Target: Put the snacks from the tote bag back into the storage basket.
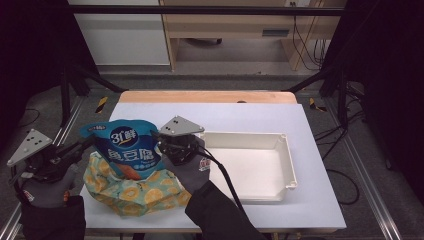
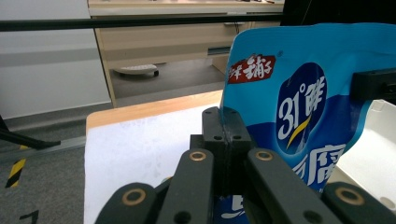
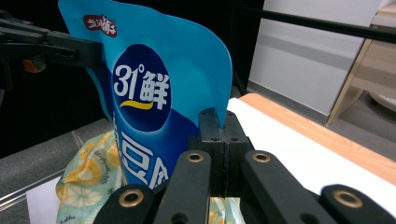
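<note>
A blue snack pouch [image 1: 125, 147] with white lettering stands upright, stretched between both grippers. My left gripper [image 1: 89, 143] is shut on the pouch's left edge; in the left gripper view its jaws [image 2: 223, 133] meet on the pouch [image 2: 299, 93]. My right gripper [image 1: 158, 139] is shut on the right edge, and the right gripper view shows the closed jaws [image 3: 223, 133] pinching the pouch [image 3: 159, 79]. The pouch's lower end rests against a teal bag with a yellow lemon print [image 1: 135, 192], lying on the white table [image 1: 240, 115].
An empty white tray [image 1: 290, 160] sits just right of my right gripper. The table's wooden far edge [image 1: 207, 96] lies beyond. Black frame bars [image 1: 330, 75] stand at both sides, and the lemon bag [image 3: 88, 172] lies near the front edge.
</note>
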`<action>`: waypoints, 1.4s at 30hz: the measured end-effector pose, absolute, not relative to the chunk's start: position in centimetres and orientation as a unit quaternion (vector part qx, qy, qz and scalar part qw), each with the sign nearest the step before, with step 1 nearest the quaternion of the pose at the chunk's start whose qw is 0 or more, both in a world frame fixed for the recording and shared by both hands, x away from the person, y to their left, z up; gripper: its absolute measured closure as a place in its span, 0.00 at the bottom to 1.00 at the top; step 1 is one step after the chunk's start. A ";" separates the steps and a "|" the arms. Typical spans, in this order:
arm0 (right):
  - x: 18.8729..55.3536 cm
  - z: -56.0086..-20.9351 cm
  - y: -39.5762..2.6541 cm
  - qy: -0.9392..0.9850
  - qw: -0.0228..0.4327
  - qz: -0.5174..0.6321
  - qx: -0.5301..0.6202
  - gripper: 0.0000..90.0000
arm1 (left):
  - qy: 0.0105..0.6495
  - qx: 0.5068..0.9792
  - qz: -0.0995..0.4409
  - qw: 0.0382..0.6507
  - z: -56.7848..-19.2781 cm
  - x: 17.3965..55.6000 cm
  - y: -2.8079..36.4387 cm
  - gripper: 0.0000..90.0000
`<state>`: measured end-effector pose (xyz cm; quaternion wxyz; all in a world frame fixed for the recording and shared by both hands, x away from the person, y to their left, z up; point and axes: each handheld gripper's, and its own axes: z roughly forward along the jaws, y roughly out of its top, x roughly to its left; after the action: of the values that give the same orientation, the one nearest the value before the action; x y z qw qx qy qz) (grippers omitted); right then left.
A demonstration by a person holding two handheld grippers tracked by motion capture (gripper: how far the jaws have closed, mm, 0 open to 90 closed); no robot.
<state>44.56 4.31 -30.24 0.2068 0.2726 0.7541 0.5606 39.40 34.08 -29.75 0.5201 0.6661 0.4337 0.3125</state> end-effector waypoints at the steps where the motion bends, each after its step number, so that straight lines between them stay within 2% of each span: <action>1: 44.6 -30.0 4.3 0.753 0.208 0.562 0.273 1.00 | 0.433 0.666 0.314 0.520 -29.6 39.4 34.1 1.00; 29: 43.5 -24.8 4.1 0.739 0.240 0.583 0.239 1.00 | 0.406 0.648 0.343 0.545 -24.4 37.8 34.1 1.00; 42: 42.7 -23.3 2.8 0.734 0.251 0.588 0.231 1.00 | 0.394 0.648 0.345 0.553 -23.1 37.2 32.8 1.00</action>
<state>42.69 2.82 -23.27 0.2514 0.2310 0.7336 0.5876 37.15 32.79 -23.14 0.5534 0.6477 0.3940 0.3449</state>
